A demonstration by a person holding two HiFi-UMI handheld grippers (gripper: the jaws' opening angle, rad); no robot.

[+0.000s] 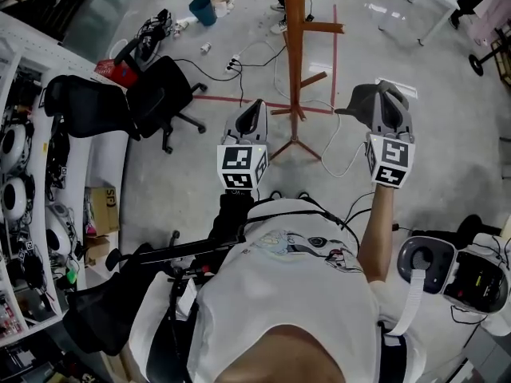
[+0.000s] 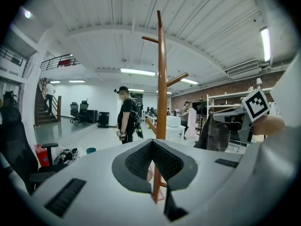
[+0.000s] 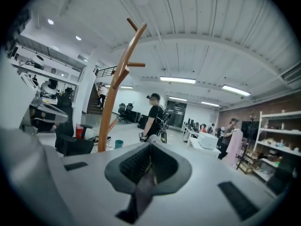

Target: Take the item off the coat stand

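The wooden coat stand (image 1: 295, 54) rises from the concrete floor ahead of me, and the pegs that show are bare. My right gripper (image 1: 386, 96) is held up to the right of the stand, shut on a grey cloth item (image 1: 358, 102) that bulges out to its left. In the right gripper view a dark strip of that cloth (image 3: 141, 192) runs down between the closed jaws, with the stand (image 3: 117, 93) off to the left. The left gripper (image 1: 254, 108) hovers just left of the stand's base, jaws shut and holding nothing. Its own view has the stand (image 2: 162, 79) dead ahead and the cloth (image 2: 220, 134) at the right.
Two black office chairs (image 1: 160, 94) stand at the left beside a white shelving unit (image 1: 24, 214). A red bin (image 1: 118, 72), a teal bucket (image 1: 203, 9) and loose cables (image 1: 239, 62) lie on the floor. A person in black (image 2: 126, 114) stands beyond the stand.
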